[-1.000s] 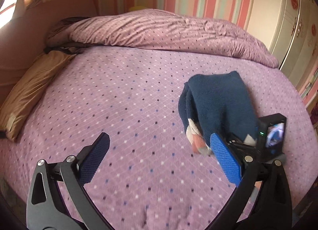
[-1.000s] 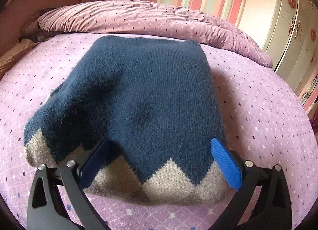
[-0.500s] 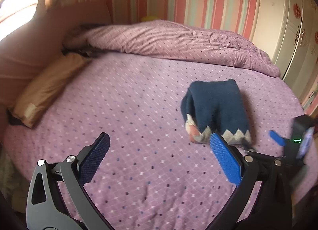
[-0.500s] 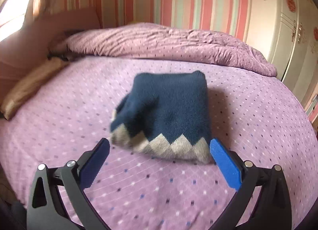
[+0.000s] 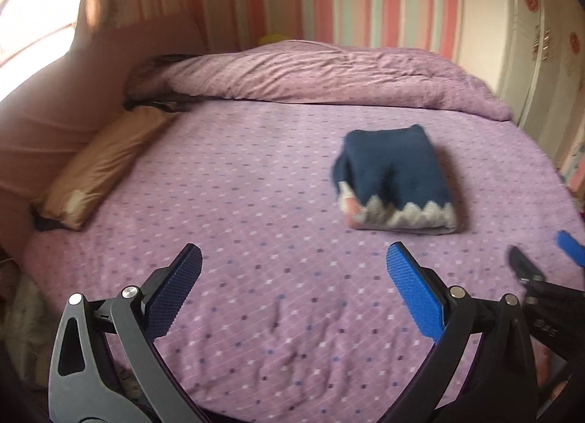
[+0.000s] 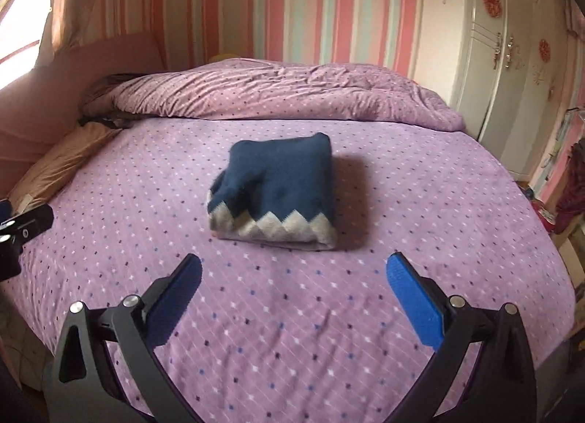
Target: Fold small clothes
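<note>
A navy knitted garment with a grey zigzag hem (image 5: 395, 174) (image 6: 281, 185) lies folded into a compact block on the purple dotted bedspread (image 5: 237, 222) (image 6: 420, 203). My left gripper (image 5: 292, 269) is open and empty, hovering near the bed's front edge, well short and left of the garment. My right gripper (image 6: 294, 276) is open and empty too, a short way in front of the garment's hem, not touching it. Part of the right gripper shows at the right edge of the left wrist view.
A rumpled purple duvet (image 6: 278, 94) is heaped along the far side of the bed. A tan pillow (image 5: 106, 163) lies at the left by a pink headboard. A white wardrobe (image 6: 512, 68) stands at the right, striped wall behind.
Both grippers have pulled back from the folded garment toward the bed's front edge. The right one, whose open jaws flanked its hem a second ago, now stands clear of it.
</note>
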The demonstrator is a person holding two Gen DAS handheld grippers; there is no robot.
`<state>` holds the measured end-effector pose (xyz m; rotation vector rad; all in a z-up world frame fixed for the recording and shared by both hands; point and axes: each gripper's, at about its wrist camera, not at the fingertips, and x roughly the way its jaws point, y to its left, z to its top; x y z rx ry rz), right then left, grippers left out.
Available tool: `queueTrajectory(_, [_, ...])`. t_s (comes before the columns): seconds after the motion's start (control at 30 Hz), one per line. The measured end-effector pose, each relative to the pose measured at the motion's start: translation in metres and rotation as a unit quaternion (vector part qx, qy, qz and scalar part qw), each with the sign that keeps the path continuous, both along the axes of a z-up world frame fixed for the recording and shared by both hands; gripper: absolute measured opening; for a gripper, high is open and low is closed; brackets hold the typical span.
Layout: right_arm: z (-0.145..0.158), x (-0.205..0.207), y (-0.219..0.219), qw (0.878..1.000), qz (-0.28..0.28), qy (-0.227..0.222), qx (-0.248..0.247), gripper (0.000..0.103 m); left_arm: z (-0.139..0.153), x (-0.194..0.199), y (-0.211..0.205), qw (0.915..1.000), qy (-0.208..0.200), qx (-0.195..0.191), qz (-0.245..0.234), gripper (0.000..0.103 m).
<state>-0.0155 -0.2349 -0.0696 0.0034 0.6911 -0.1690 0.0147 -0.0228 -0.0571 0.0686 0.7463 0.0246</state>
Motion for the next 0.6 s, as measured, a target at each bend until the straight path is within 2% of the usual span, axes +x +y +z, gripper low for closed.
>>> queueTrajectory(0.07, [0.001, -0.008, -0.006, 1.000, -0.016, -0.007, 0.006, 0.101, 0.001, -0.005, -0.002, 0.9993, -0.015, 0.028, 0.017, 0.100])
queueTrajectory(0.2, [-0.006, -0.007, -0.022, 0.999, -0.043, 0.011, 0.028, 0.101, -0.004, -0.006, -0.002, 0.9985, -0.021, 0.042, 0.030, 0.100])
queueTrajectory(0.23, [-0.008, -0.007, -0.024, 0.998, -0.044, 0.013, 0.036, 0.101, -0.008, -0.005, -0.003, 0.9988, -0.014, 0.043, 0.019, 0.100])
queueTrajectory(0.27, [-0.009, -0.008, -0.025, 0.998, -0.046, 0.012, 0.039, 0.101, -0.013, -0.003, -0.005, 0.9994, -0.001, 0.034, -0.009, 0.100])
queueTrajectory(0.3, [-0.010, -0.010, -0.025, 0.998, -0.050, 0.011, 0.038, 0.101, -0.016, -0.002, -0.005, 0.9994, 0.005, 0.028, -0.018, 0.100])
queueTrajectory(0.43, [-0.008, -0.018, -0.020, 0.998, -0.052, 0.007, 0.019, 0.101, -0.031, -0.006, -0.003, 0.9992, 0.028, 0.020, -0.021, 0.100])
queueTrajectory(0.53, [-0.006, -0.022, -0.012, 0.999, -0.050, 0.004, 0.006, 0.101, -0.034, -0.011, -0.004, 0.9991, 0.030, 0.021, -0.024, 0.100])
queueTrajectory(0.6, [-0.004, -0.025, -0.008, 0.999, -0.047, 0.002, 0.000, 0.101, -0.033, -0.014, -0.003, 0.9989, 0.034, 0.009, -0.031, 0.100])
